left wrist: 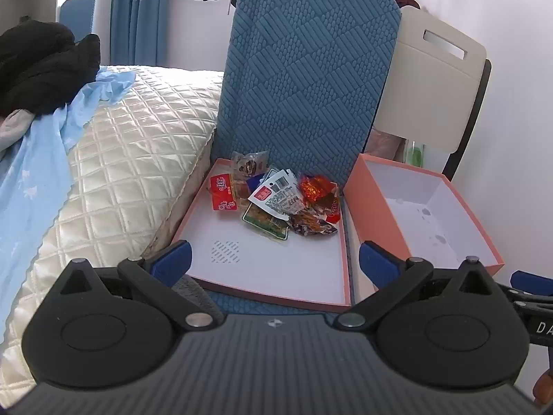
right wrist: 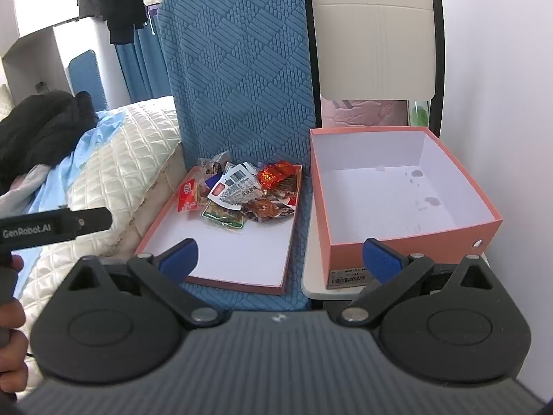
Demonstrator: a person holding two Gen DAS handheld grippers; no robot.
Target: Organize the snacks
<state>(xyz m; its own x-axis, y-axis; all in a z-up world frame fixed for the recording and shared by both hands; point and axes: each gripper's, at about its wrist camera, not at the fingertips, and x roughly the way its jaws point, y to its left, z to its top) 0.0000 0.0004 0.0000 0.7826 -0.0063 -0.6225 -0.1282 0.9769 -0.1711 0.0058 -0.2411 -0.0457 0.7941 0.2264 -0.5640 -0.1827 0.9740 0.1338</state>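
Bedroom clutter frames two chairs side by side, a quilted bed [left wrist: 131, 159] at the left; on the blue chair [right wrist: 242, 69] lies a shallow box lid [right wrist: 221, 256], the snack packets [right wrist: 242, 193] heaped at its far edge; on the white chair [right wrist: 373, 34] stands the deep orange box [right wrist: 414, 235], holding no snacks; both the left tool [left wrist: 274, 259] and right tool [right wrist: 280, 259] gape wide, gripping nothing; sorting looks unstarted, every packet left to move.

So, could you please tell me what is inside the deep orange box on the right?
The orange box holds no snacks: only its white floor with a few dark stains shows. Its near wall hides a strip of floor. The snack packets all lie in the shallow lid beside it.
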